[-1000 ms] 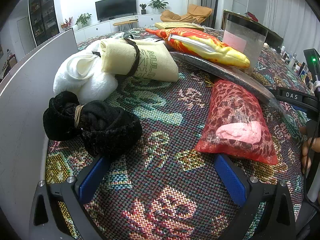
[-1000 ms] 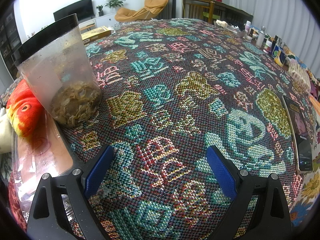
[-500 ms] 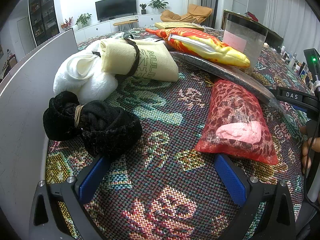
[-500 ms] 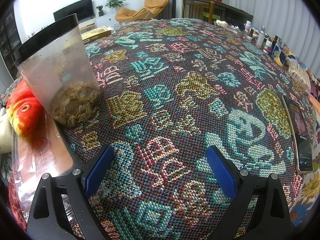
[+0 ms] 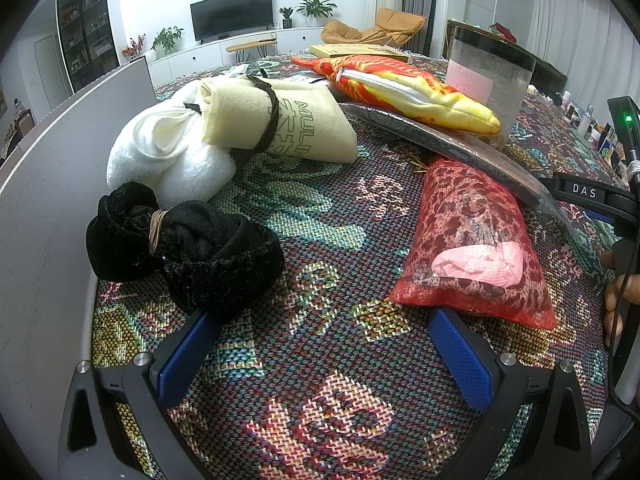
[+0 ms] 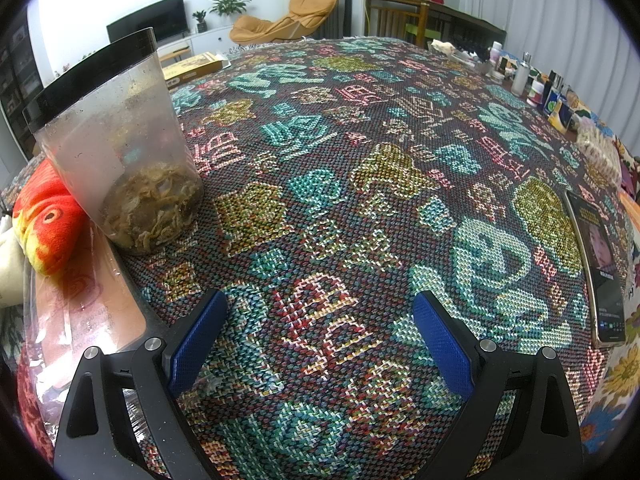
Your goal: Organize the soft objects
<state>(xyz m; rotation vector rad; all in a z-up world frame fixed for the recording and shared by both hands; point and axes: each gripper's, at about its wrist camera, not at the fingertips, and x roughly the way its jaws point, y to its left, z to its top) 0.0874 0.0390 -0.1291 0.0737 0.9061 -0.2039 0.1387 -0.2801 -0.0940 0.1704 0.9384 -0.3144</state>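
On tablecloth [image 5: 320,240] | left gripper [image 5: 324,344] agape (empty) | right gripper [image 6: 320,320] likewise

Bright, even indoor light, sharp focus, strong fisheye bending, dark vignetted corners.

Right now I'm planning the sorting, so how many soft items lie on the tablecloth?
5: black bundle near the left gripper, white towel behind it, cream roll, fish plush at the back, red mesh bag right. More may be hidden.
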